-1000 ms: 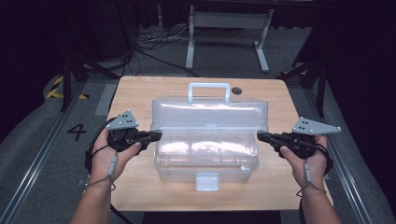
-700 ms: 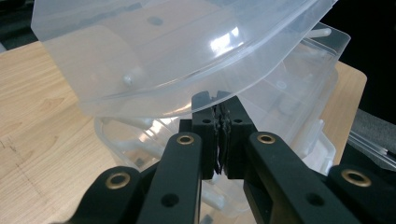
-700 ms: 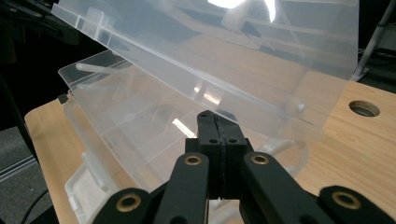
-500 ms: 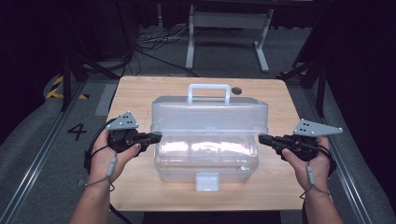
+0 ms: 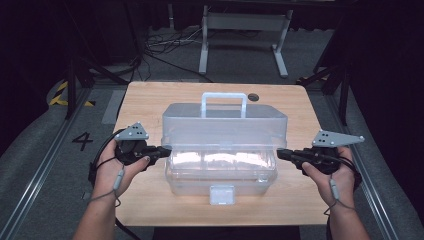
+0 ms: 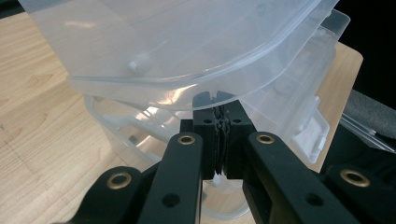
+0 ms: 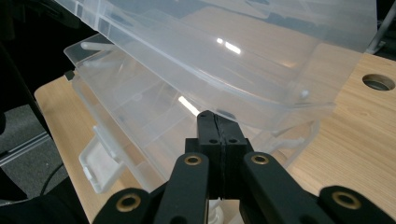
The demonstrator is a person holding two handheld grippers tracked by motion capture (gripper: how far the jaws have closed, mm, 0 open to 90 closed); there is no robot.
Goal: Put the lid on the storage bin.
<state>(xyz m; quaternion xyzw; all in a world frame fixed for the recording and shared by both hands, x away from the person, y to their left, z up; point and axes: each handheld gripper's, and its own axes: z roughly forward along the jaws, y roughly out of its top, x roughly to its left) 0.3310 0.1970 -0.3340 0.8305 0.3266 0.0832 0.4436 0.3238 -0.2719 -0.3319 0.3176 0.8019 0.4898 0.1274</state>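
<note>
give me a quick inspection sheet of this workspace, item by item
surface: wooden table, light top, round hole near the far edge
job's things: clear plastic toolbox; its lid is raised above the base, white handle on top, white latch hanging at the front
clutter: nothing seen
grippers: left gripper shut, tips at the box's left end under the lid's edge; right gripper shut, tips at the box's right end under the lid; whether the fingers pinch any plastic cannot be told
cables: a cord trails from each gripper; loose cables lie on the floor behind the table
surroundings: grey frame legs, floor rails, a "4" mark, yellow-black tape
</note>
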